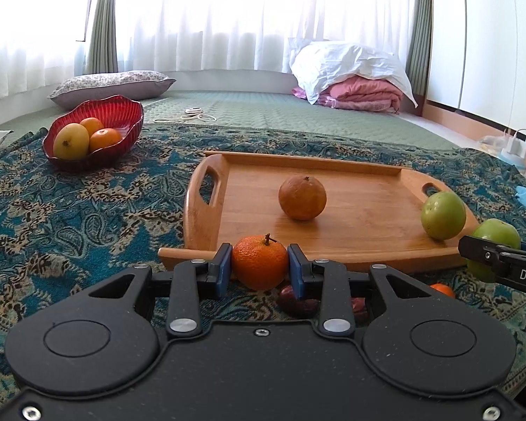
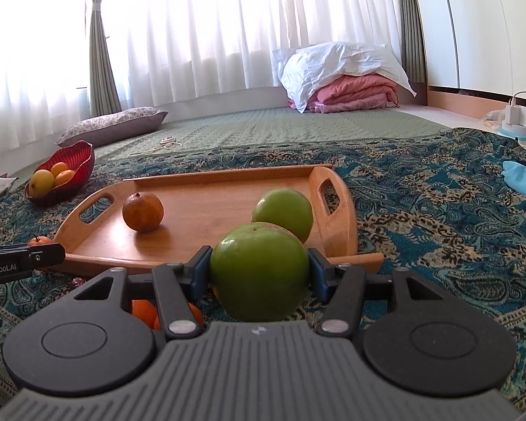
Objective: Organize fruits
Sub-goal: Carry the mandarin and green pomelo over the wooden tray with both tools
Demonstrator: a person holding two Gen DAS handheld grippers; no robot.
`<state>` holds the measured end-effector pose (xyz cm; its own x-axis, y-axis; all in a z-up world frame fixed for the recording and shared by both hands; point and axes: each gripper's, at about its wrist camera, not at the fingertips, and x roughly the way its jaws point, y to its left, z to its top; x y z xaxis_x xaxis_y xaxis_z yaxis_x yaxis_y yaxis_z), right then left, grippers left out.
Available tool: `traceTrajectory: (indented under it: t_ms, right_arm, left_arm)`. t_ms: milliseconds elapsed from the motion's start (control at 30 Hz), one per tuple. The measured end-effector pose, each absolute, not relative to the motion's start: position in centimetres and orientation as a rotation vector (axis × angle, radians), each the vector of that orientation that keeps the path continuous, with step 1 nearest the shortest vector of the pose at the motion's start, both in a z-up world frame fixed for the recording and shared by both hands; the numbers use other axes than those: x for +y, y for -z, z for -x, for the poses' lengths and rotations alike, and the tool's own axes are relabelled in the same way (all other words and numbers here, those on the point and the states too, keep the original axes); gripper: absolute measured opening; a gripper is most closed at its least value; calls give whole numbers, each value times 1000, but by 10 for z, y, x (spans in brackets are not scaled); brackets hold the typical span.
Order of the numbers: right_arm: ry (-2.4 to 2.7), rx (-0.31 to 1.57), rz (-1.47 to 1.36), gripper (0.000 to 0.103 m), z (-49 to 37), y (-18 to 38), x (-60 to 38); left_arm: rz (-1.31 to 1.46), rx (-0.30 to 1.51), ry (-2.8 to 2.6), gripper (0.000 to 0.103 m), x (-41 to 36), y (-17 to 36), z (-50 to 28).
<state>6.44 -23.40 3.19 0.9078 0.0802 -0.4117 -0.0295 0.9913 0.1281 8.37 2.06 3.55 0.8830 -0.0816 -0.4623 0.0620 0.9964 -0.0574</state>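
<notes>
Blue-padded left fingers [image 1: 222,266] pinch a small orange mandarin [image 1: 259,261] — right fingers [image 2: 200,273] clamp a green apple [image 2: 259,273].

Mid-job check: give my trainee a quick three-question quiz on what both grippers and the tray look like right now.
1. True or false: the left gripper is shut on a green fruit.
2. How many fruits lie on the wooden tray?
3. Which holds three fruits: A) red bowl B) tray C) pillow?

Key
1. False: it grips the small orange; the right gripper grips the green fruit.
2. Two: a brownish orange and a green one.
3. A
</notes>
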Motion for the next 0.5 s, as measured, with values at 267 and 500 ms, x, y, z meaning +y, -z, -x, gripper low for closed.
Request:
traceTrajectory:
  t_ms: [267, 500]
  right_arm:
    - [-56, 404, -127, 60, -76, -44, -236]
    - [-45, 358, -122, 60, -98, -64, -239]
  left_arm:
    - [56, 472, 102, 32, 12, -43, -97]
    - [65, 446, 127, 32, 8, -60, -123]
